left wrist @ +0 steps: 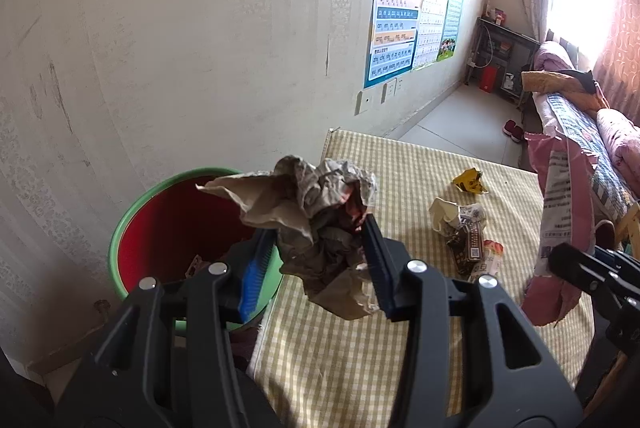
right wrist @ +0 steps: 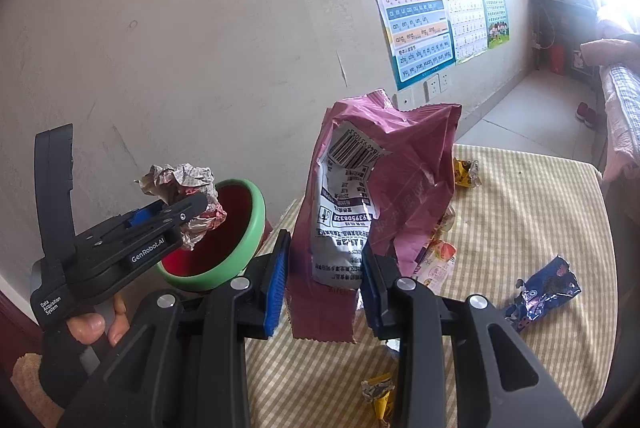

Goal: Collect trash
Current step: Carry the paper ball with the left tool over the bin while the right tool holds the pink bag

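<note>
Trash is partly collected: left gripper [left wrist: 320, 248] holds crumpled paper [left wrist: 316, 211] near the bin [left wrist: 132, 224]; right gripper [right wrist: 324, 276] clamps a pink bag [right wrist: 400, 163]; wrappers [left wrist: 466, 224] remain on the table [left wrist: 400, 348].

crumpled newspaper wad [left wrist: 320, 228] hanging at the bin's [left wrist: 132, 211] 3 o'clock rim, pink bag [right wrist: 384, 195] upright, wrappers [left wrist: 468, 228] on the cloth

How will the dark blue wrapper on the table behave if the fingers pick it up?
The dark blue wrapper looks like thin, crinkled foil, so probably very light and floppy. It lies nearly flat on the checked tablecloth, so it may slide before the fingers catch it.
</note>
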Demonstrator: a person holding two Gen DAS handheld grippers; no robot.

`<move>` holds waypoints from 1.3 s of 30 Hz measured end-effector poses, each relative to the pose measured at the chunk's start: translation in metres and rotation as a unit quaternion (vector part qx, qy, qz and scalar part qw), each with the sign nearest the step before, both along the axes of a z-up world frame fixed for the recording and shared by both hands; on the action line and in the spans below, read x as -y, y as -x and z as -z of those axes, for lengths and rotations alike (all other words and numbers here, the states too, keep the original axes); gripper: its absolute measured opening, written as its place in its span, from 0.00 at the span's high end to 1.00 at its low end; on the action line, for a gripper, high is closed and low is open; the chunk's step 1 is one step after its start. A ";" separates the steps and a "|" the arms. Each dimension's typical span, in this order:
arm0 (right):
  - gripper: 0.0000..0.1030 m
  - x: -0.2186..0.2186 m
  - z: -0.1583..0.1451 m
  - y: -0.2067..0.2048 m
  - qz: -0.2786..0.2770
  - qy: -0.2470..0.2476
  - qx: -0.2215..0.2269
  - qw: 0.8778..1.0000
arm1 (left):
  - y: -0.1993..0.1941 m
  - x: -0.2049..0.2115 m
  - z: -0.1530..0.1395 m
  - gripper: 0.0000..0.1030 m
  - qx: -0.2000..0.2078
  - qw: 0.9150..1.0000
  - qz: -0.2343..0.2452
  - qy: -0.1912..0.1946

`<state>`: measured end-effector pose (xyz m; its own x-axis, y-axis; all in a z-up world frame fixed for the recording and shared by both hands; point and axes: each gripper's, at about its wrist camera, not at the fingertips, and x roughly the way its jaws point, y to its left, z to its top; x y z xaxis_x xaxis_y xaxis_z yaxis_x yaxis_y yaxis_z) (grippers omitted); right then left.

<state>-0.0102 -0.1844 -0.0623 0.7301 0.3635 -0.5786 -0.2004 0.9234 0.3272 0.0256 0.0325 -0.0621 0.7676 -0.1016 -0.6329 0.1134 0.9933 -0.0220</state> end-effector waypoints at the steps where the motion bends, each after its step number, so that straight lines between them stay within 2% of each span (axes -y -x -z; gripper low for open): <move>1: 0.69 -0.002 0.000 -0.001 -0.002 0.001 0.000 1.000 | 0.000 -0.002 0.000 0.58 0.000 1.000 -0.001 0.000; 39: 0.68 -0.057 0.010 -0.035 -0.073 0.012 -0.014 0.997 | -0.016 -0.044 0.014 0.58 -0.017 0.998 -0.052 0.004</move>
<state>0.0244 -0.1272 -0.0724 0.6546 0.4499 -0.6075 -0.3242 0.8930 0.3121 0.0411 0.0765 -0.0765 0.7521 -0.0280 -0.6585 0.0085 0.9994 -0.0328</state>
